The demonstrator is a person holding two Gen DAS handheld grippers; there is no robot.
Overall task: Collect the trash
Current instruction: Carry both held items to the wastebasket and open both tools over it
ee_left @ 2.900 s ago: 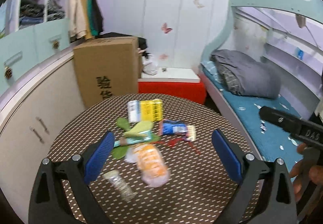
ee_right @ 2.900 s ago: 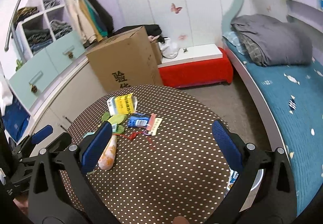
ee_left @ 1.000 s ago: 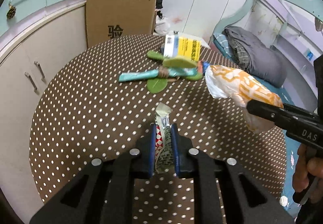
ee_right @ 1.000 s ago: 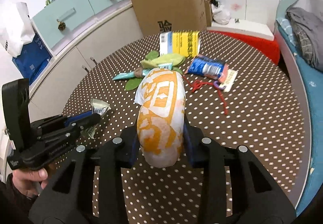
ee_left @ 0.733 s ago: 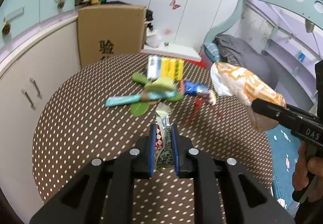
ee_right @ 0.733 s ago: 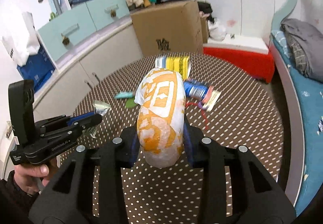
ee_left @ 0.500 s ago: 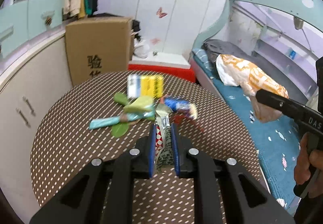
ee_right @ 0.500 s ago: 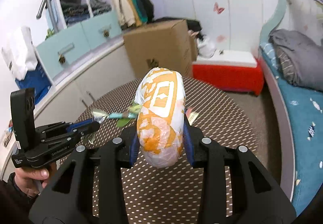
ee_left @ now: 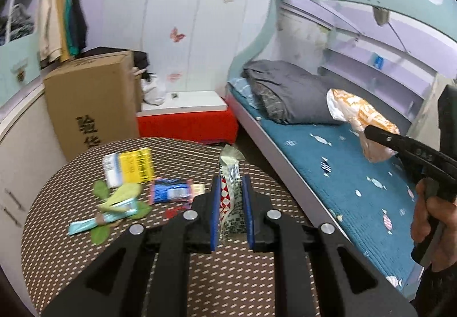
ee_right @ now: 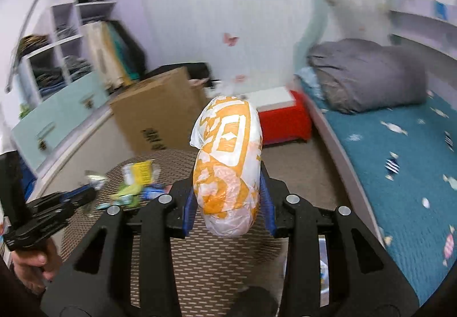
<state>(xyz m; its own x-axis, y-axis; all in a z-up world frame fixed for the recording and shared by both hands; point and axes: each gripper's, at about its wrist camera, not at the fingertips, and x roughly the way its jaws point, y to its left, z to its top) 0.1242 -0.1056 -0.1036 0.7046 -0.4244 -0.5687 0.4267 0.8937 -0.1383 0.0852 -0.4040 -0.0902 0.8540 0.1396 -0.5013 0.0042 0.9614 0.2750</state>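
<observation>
Two pieces held above the worktop: left gripper jaws pinching a wrapper, right gripper clamping the orange-white bag; next we need a bin.

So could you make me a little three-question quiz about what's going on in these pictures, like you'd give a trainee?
1. True or false: the left gripper is empty.
2. What is the right gripper clamped on? A) the cardboard box B) the orange-and-white bag C) the grey blanket
3. Name one piece of litter lying on the dotted table.

Key:
1. False: it pinches a small snack wrapper.
2. B: the orange-and-white bag sits between its pads.
3. Any of: the yellow packet, the blue wrapper, or the green wrappers.
</observation>
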